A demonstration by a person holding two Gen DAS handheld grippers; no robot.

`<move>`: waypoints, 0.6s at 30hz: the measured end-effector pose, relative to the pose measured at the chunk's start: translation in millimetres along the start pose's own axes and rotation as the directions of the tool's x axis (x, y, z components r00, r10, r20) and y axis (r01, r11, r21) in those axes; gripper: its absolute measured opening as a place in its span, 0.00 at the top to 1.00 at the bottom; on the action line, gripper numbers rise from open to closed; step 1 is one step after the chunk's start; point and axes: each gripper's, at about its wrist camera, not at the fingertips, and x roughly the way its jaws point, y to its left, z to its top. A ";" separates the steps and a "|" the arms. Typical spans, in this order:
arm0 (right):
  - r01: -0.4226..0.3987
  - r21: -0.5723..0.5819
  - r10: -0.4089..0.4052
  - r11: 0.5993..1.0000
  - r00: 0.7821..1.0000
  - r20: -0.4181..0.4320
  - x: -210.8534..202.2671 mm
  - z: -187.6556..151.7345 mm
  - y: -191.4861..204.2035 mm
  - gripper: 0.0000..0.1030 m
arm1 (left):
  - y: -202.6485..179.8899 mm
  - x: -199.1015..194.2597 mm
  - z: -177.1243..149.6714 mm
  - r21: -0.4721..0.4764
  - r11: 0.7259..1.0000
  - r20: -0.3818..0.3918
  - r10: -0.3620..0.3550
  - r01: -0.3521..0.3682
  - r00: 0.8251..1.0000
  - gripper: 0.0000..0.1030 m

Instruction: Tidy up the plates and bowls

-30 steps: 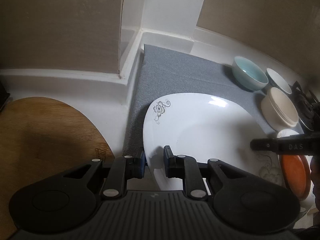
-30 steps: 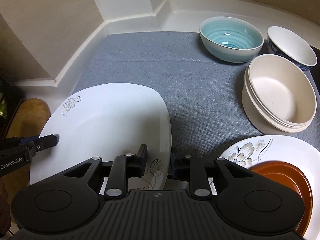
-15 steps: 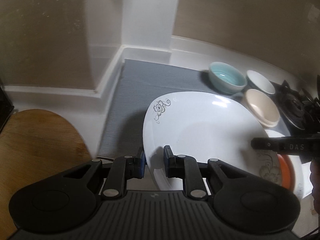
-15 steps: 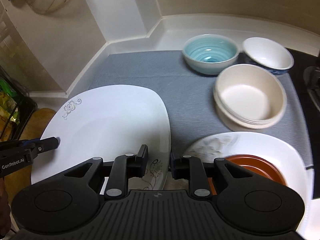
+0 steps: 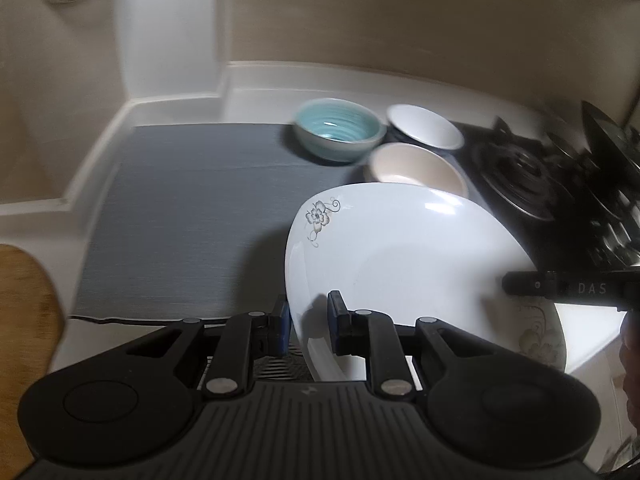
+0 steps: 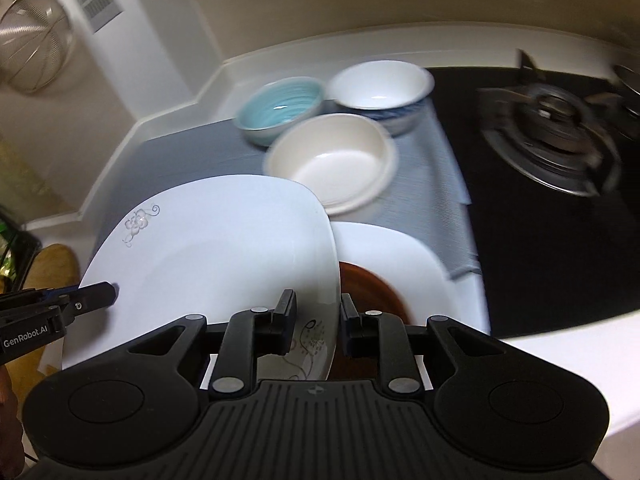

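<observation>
- White square plate (image 5: 404,264) with grey flower print: gripped at two opposite edges, lifted clear of the grey mat (image 5: 192,216), tilted slightly.
- Left gripper (image 5: 308,322): clamped on the plate's near-left rim, one pad under and one over the edge.
- Right gripper (image 6: 318,322): clamped on the plate's right rim, close to a printed flower sprig; its black finger also visible at the far right edge of the plate in the left wrist view.
- Left gripper's finger: seen in the right wrist view at the plate's left edge, lettered body behind it.
- Second white plate (image 6: 404,258): flat on the mat, just right of and below the held plate, partly covered by it.
- Brown dish (image 6: 370,292): on the second white plate, directly ahead of the right gripper's right finger, mostly hidden.
- Cream bowls (image 6: 332,160): stacked, on the mat beyond the held plate, far edge of the plate overlapping them in both views.
- Teal bowl (image 6: 280,110): on the mat, behind and left of the cream bowls, just beside them.
- White bowl (image 6: 380,88) with blue outside: behind and right of the cream bowls, beside the teal bowl.
- Gas hob (image 6: 556,136): black, right of the mat, well to the right of the right gripper; burner ring blurred.
- Wooden board (image 5: 24,328): left of the left gripper, beyond the mat's left edge.
- Wire strainer (image 6: 36,52): on the wall, upper left of the right wrist view.
- White counter edge (image 6: 560,344): to the right of the right gripper.
</observation>
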 end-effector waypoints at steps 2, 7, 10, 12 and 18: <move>0.018 0.020 -0.018 1.000 1.000 0.003 -4.9 -4.7 -13.3 0.77 | -11.0 7.2 -0.5 0.011 1.000 -0.009 -0.013 0.013 1.000 0.79; 0.056 0.049 -0.056 0.997 0.998 -0.001 -9.5 -14.0 -39.1 0.77 | -30.5 21.4 -6.1 0.023 0.999 -0.029 -0.032 0.032 0.999 0.79; 0.068 0.048 -0.068 0.997 0.998 -0.007 -9.4 -18.3 -47.1 0.77 | -36.5 29.1 -8.2 0.027 0.999 -0.039 -0.031 0.032 0.999 0.78; 0.070 0.049 -0.069 0.996 0.998 -0.013 -8.1 -19.8 -51.1 0.77 | -39.1 32.8 -8.5 0.026 0.999 -0.045 -0.029 0.030 0.999 0.78; 0.074 0.045 -0.073 0.996 0.997 -0.031 -2.9 -23.7 -57.6 0.77 | -42.1 37.9 -11.0 0.027 0.999 -0.060 -0.018 0.019 0.998 0.77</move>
